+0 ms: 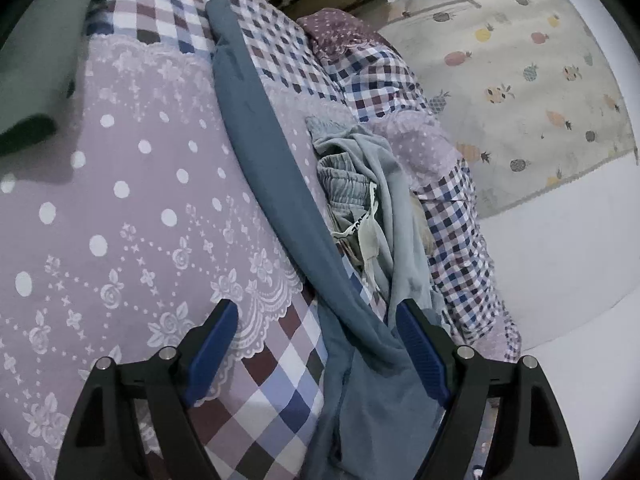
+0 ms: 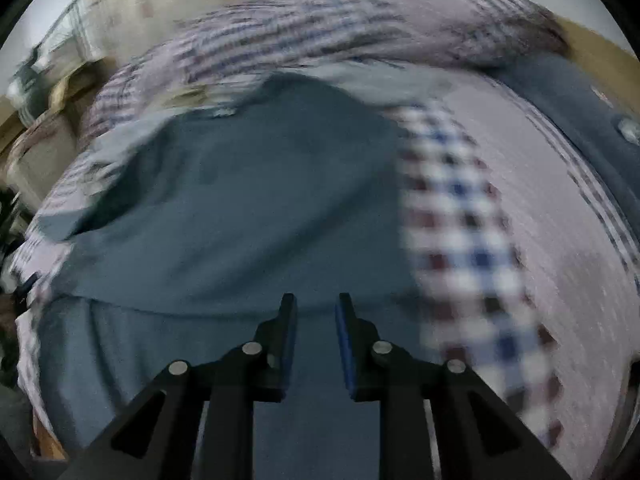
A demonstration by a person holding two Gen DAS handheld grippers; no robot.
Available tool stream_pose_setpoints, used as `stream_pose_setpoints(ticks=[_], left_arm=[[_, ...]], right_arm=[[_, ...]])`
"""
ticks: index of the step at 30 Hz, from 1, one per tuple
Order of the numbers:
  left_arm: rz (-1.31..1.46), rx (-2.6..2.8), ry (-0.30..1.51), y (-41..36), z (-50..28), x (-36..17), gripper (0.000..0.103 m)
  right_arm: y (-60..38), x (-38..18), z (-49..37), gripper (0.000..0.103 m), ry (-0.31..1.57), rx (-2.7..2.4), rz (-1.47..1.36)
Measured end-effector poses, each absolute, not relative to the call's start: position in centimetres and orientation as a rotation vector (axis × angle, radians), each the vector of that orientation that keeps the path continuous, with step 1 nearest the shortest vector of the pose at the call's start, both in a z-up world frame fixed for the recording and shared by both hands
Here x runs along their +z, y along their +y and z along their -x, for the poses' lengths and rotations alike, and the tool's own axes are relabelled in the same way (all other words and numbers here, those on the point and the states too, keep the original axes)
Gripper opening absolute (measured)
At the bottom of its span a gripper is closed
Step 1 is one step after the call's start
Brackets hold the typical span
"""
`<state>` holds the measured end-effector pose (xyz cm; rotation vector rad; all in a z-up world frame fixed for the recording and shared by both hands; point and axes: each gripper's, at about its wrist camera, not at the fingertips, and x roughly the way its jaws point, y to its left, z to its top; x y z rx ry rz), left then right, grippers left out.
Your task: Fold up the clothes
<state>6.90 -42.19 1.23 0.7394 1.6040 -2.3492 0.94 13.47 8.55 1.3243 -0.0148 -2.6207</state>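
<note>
- Left wrist view: the left gripper (image 1: 316, 326) is spread wide with nothing pinched. A long slate-blue soft cotton garment (image 1: 256, 160) runs from just under the far-side finger away ahead of the tool as a narrow folded strip, and bunches into loose folds between and below the fingers.
- It lies on a bed cover of lilac dotted lace and blue-maroon check cloth (image 1: 120, 208). Just beyond the strip, to the tool's right, sits a crumpled heap of pale grey-green clothes (image 1: 372, 184) with a ribbed waistband. A cream rug printed with pineapples (image 1: 520, 80) lies on the floor further right.
- Right wrist view (blurred): the right gripper (image 2: 316, 320) has a narrow gap between its pads, and no cloth is visibly caught. The same slate-blue garment spreads flat directly ahead of and beneath the tool, with the check cover to its right.
- Handling, as a judgement: the garment looks light, limp and not slippery, so it will sag and drag if lifted by one point. Pinching an edge or corner of the strip with each tool, well apart, should keep it taut for the fold.
</note>
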Motion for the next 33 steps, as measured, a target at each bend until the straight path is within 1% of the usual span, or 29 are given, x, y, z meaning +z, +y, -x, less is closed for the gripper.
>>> stream_pose_setpoints(ticks=[1,2,3,4,5,7,10,13,17,20,22,28,33], left_arm=[[-0.742,-2.349,1.616,-42.2,-6.9,1.2,0.084],[-0.758,-2.355,1.611,-42.2,-6.8,1.2,0.084],[-0.774,-2.36,1.606,-42.2,-6.6,1.2,0.084],[-0.79,-2.366,1.601,-42.1,-6.5,1.2,0.084],[-0.806,-2.371,1.596,-42.1,-6.4,1.3,0.084],[-0.828,-2.384,1.558,-41.8,-5.9,1.3,0.084],[-0.818,-2.378,1.568,-42.2,-5.7,1.3,0.084],[-0.808,-2.37,1.578,-42.5,-5.4,1.2,0.084],[-0.73,-2.336,1.64,-43.7,-6.1,1.0,0.083],[-0.633,-2.285,1.652,-45.1,-7.2,1.3,0.083],[-0.52,-2.221,1.676,-46.4,-8.8,1.4,0.083],[-0.261,-2.089,1.859,-49.6,-13.1,0.6,0.083],[-0.093,-2.042,1.876,-51.7,-16.3,1.0,0.083]], right_arm=[[11.1,9.0,-0.5,0.022,0.021,-2.584,-1.293],[8.9,9.3,-0.2,0.026,0.052,-2.547,-1.265],[6.9,9.3,0.1,0.034,0.077,-2.506,-1.242],[4.7,9.4,0.5,0.038,0.104,-2.46,-1.218],[2.5,9.4,0.9,0.041,0.135,-2.413,-1.196],[-2.1,9.4,1.8,0.041,0.204,-2.324,-1.163],[-7.8,8.8,3.9,0.041,0.29,-2.241,-1.136],[-11.9,8.1,6.4,0.041,0.305,-2.183,-1.136],[-17.6,8.1,9.1,0.041,0.35,-2.125,-1.115],[-22.7,8.2,9.7,0.041,0.418,-2.068,-1.071],[-26.5,8.2,9.4,0.041,0.473,-2.018,-1.032],[-36.9,6.4,7.7,0.041,0.608,-1.887,-0.943],[-43.9,4.5,6.6,0.041,0.693,-1.836,-0.853]])
